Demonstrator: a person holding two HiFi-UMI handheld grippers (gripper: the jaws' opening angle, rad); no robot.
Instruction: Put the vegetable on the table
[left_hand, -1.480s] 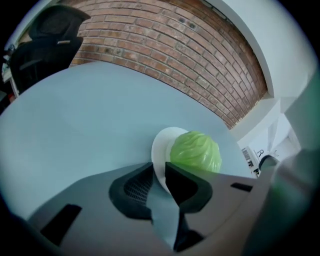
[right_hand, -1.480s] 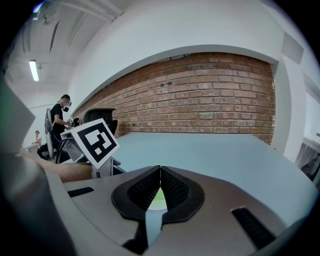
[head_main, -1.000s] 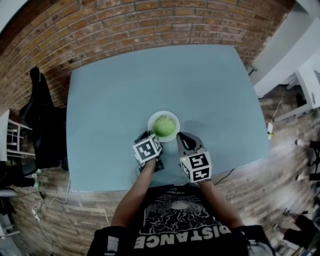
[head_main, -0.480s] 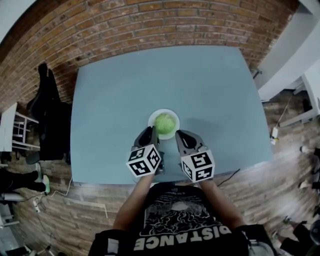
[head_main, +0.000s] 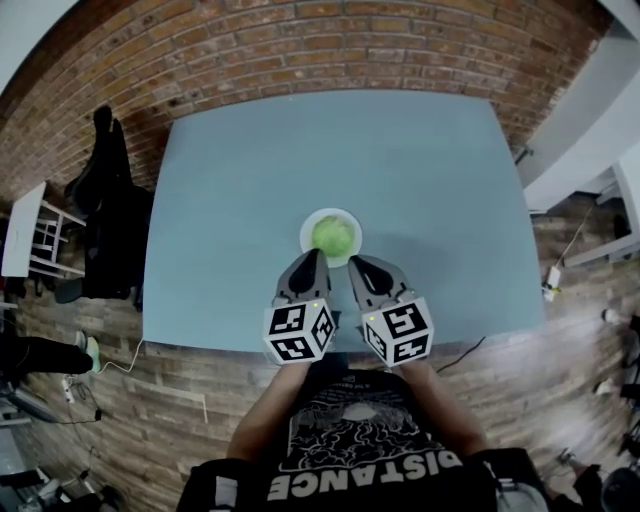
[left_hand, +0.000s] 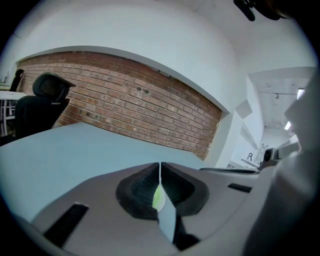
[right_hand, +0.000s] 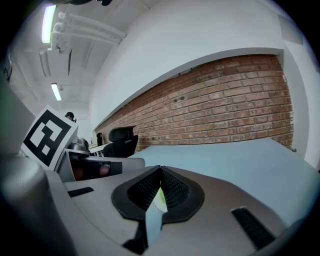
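Observation:
A round green vegetable (head_main: 333, 236) lies on a small white plate (head_main: 310, 222) near the middle of the blue-grey table (head_main: 250, 180). My left gripper (head_main: 313, 254) and right gripper (head_main: 353, 262) sit side by side just short of the plate's near rim, both pointing at it. Both are shut with nothing held. In the left gripper view the gripper (left_hand: 160, 165) has its jaws closed, and only a green sliver of the vegetable (left_hand: 158, 197) shows through the slit. The right gripper (right_hand: 160, 170) looks the same in its own view, with a sliver of the vegetable (right_hand: 159, 199) showing.
A black office chair (head_main: 110, 215) stands off the table's left side, also seen as the chair (left_hand: 45, 95) and the chair (right_hand: 122, 137). A brick wall (head_main: 330, 50) runs behind the far edge. A cable (head_main: 465, 350) hangs at the near right edge.
The left gripper has swung from beside the plate to point straight at it, level with the right one. Both have drawn slightly back toward the person. The vegetable stays on the plate.

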